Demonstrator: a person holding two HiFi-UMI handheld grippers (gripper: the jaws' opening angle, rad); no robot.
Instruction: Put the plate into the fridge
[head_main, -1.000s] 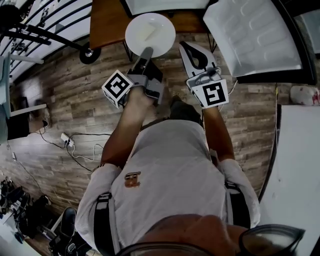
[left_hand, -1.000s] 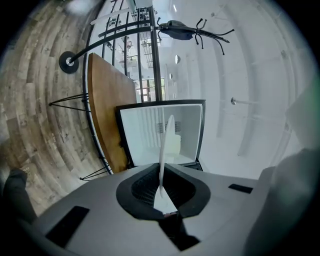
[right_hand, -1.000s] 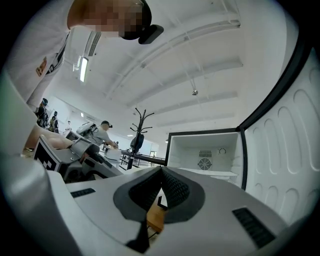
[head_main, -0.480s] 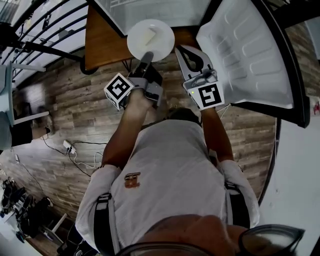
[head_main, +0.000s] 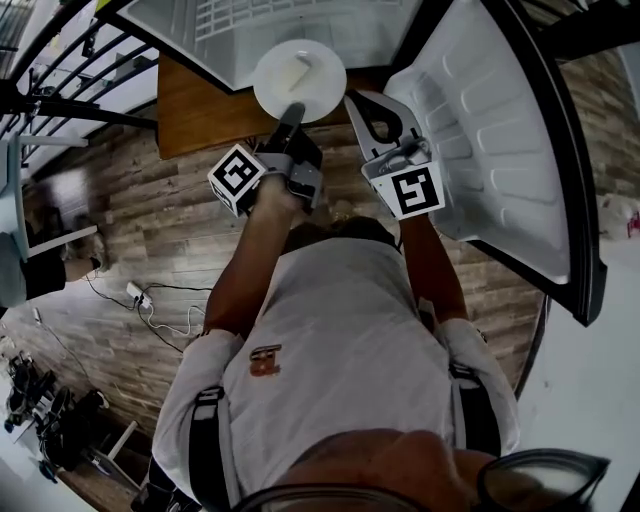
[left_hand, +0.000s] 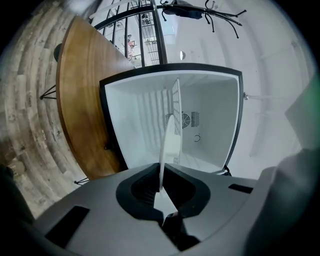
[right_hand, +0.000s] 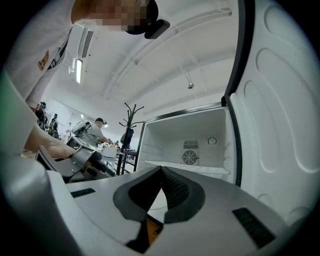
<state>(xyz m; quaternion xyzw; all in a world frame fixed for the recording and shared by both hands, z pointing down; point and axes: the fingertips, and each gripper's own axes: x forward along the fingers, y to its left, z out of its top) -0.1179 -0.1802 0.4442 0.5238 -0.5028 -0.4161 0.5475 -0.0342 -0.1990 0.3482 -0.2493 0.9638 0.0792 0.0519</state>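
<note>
A white round plate (head_main: 300, 78) is held out level in front of me, and my left gripper (head_main: 294, 110) is shut on its near rim. In the left gripper view the plate (left_hand: 168, 142) shows edge-on between the jaws of the left gripper (left_hand: 161, 171). Straight ahead the small white fridge (head_main: 300, 22) stands open, and its interior (left_hand: 210, 117) holds a wire shelf (left_hand: 176, 100). Beside the plate on the right, my right gripper (head_main: 353, 98) is shut with nothing in it. Its tips (right_hand: 161, 169) meet in front of the fridge's cavity (right_hand: 192, 142).
The open fridge door (head_main: 490, 130) swings out at the right, close to my right gripper. A wooden table (head_main: 200, 110) stands left of the fridge. A black railing (head_main: 60, 60) runs behind it, cables (head_main: 140, 290) lie on the floor, and a person (right_hand: 95, 131) stands far off.
The fridge and its door have come much closer in the head view. Both grippers have moved forward together, and the plate now sits at the fridge's opening. The grip on the plate is unchanged.
</note>
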